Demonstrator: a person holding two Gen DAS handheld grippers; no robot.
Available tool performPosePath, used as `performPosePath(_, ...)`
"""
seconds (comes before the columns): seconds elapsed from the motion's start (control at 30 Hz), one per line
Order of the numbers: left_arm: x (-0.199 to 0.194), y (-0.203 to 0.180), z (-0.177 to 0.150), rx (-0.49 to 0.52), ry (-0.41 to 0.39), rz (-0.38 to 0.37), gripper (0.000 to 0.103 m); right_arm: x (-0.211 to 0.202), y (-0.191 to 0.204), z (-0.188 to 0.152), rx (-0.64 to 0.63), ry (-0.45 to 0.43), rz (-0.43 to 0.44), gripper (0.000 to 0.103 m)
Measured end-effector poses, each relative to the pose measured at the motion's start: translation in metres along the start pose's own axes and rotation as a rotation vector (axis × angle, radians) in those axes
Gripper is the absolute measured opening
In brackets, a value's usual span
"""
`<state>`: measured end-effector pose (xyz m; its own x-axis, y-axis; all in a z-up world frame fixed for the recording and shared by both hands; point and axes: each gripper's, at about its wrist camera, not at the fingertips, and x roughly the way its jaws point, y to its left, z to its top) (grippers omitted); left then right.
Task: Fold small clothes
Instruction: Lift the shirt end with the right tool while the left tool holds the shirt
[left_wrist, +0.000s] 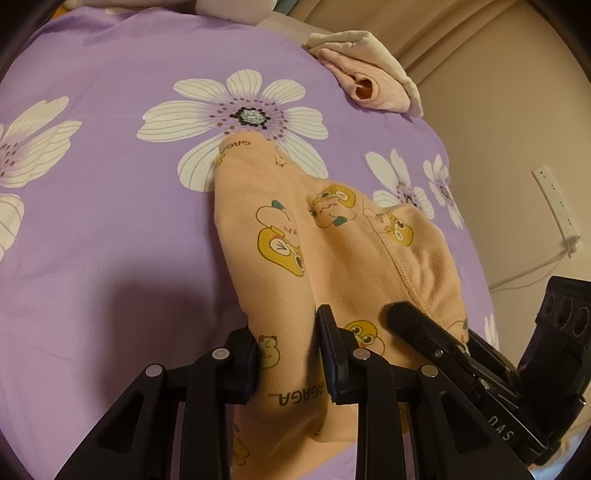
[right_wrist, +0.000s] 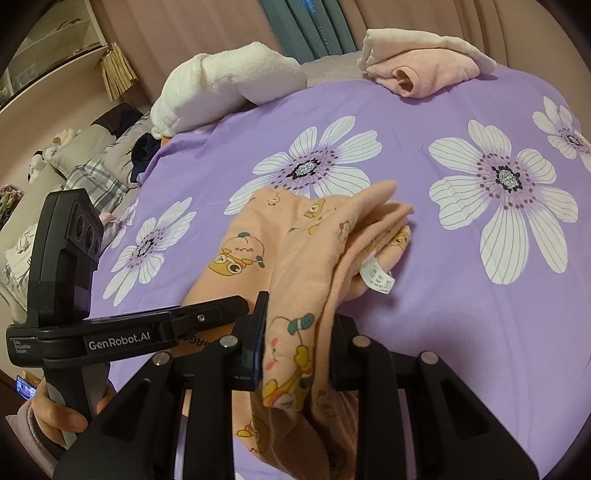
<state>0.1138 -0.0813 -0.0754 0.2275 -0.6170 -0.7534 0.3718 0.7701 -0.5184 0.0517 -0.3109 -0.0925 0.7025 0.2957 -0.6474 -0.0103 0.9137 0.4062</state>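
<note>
Gripping the peach cartoon-print garment (left_wrist: 291, 236), the left gripper (left_wrist: 290, 363) has both pads pressed on a bunched fold at the near edge of the cloth, its jaws narrow with fabric filling the gap between them. The right gripper (right_wrist: 299, 354) likewise clamps a thick bunch of the same garment (right_wrist: 314, 236) between narrow jaws, the cloth hanging below its fingers toward the near side. In the left wrist view, the right gripper (left_wrist: 417, 325) appears at the near right, its black finger lying against the garment just beside the left gripper. In the right wrist view, the left gripper (right_wrist: 207, 314) enters from the near left, held by a hand (right_wrist: 55, 410) in a pale sleeve, with its finger on the left edge of the garment. The garment lies partly on a purple bedsheet (left_wrist: 110, 184) printed with large white flowers, stretching from the grippers toward the far side, where its far end rests on one flower. A white care label (right_wrist: 376, 277) sticks out of the folds on the right. A folded pink garment (right_wrist: 424, 70) sits at the far right edge of the bedsheet, well apart from the peach one. A rolled white towel (right_wrist: 229, 85) lies at the far left.
</note>
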Motion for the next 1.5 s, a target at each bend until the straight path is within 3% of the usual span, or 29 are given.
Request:
performPosePath(0.87,-0.033,-0.009,-0.028,0.022,-0.03,0.0,0.026,-0.039,0.03,-0.013,-0.061,-0.039,0.047,0.025)
performPosePath(1.5,-0.083,0.013,-0.045,0.003,-0.124,0.023,0.026,-0.043,0.082,-0.015,-0.167,-0.04,0.102,0.025)
